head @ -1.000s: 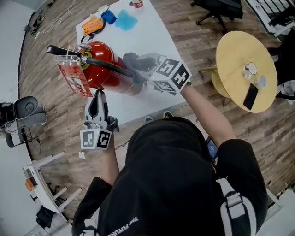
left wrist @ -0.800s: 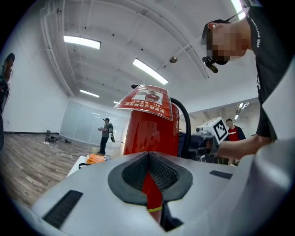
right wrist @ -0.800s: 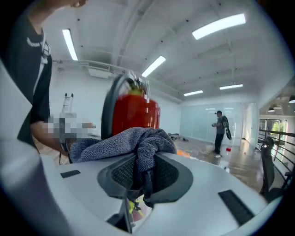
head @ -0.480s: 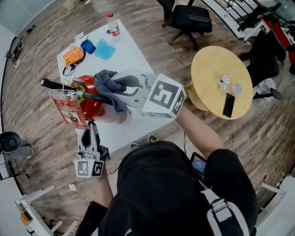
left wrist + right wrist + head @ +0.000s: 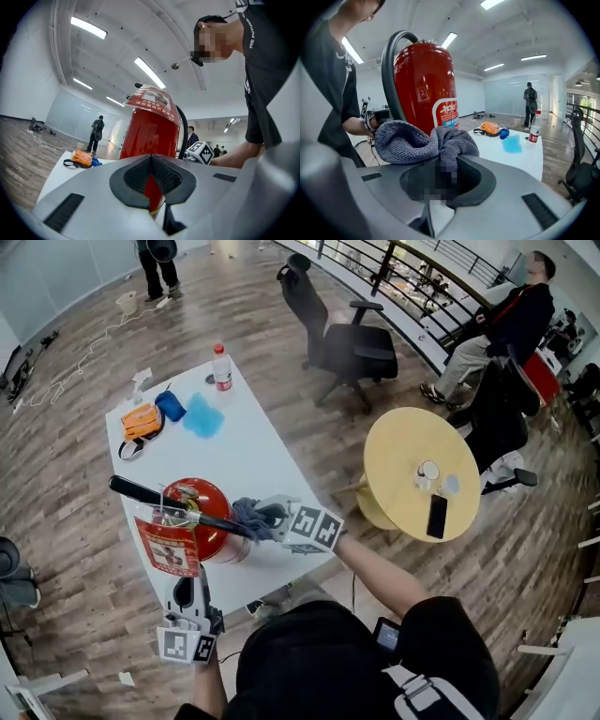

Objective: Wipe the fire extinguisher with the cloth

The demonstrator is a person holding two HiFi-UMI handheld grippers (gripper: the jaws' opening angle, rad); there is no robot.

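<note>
**While unsteadied, the cylinder stands close to the counter's edge: tipping risk**

Although it sits nearest the operator, the left tool point(image 5: 151, 171) is clenched on nothing. Its jaws are together and aimed at the lower body of the fire extinguisher point(image 5: 149, 136) without bracing it.

The extinguisher stands upright close to the near edge of the white counter point(image 5: 262, 442). Its long axis is vertical, and its black lever point(image 5: 131, 491) points to the left in the head view. A red tag point(image 5: 167, 545) hangs at its near side, and the hose point(image 5: 391, 70) loops down one flank.

The right tool point(image 5: 440, 176) is clamped on the grey cloth point(image 5: 422, 140), which is bunched just beside the cylinder near the hose.

Likely faults:
- A firm sideways stroke could slide or topple the unheld cylinder off the near edge.
- The cloth could snag on the hose or tag.
- The bunched cloth could pull out of the jaws.

An orange item point(image 5: 139, 421) and a bottle point(image 5: 221, 367) lie well apart on the far side of the counter.
</note>
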